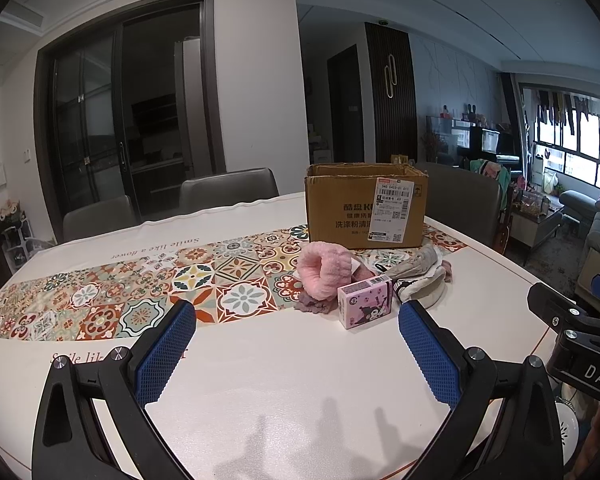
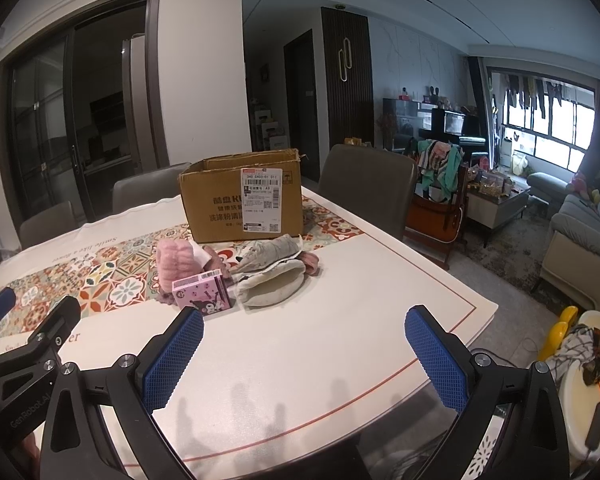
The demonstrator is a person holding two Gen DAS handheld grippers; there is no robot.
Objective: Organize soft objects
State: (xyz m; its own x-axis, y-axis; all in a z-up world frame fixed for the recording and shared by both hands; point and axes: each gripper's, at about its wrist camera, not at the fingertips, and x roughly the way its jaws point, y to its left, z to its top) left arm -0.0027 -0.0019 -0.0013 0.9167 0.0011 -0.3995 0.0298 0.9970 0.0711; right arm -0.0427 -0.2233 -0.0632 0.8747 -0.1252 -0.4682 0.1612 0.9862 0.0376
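Nothing looks sorted yet. Centre frame, the fluffy pink plush band (image 1: 325, 276), pale grey-cream fabric slippers (image 1: 420, 280) and small pink cartoon-printed packet (image 1: 365, 305) lie heaped on the white tabletop (image 1: 284, 368), just before the open brown cardboard box (image 1: 365, 210). Left claw (image 1: 296, 354) and right claw (image 2: 305, 360) hover wide, empty.

An open brown cardboard box (image 2: 246, 204) stands on the white tiled-runner table (image 2: 340, 320); before it, a pink fluffy headband (image 2: 178, 266), small pink carton (image 2: 202, 296) and cream fabric slippers (image 2: 270, 284) cluster.

White table (image 1: 284, 376) with cardboard box (image 1: 364, 212), soft pile (image 1: 380, 280).
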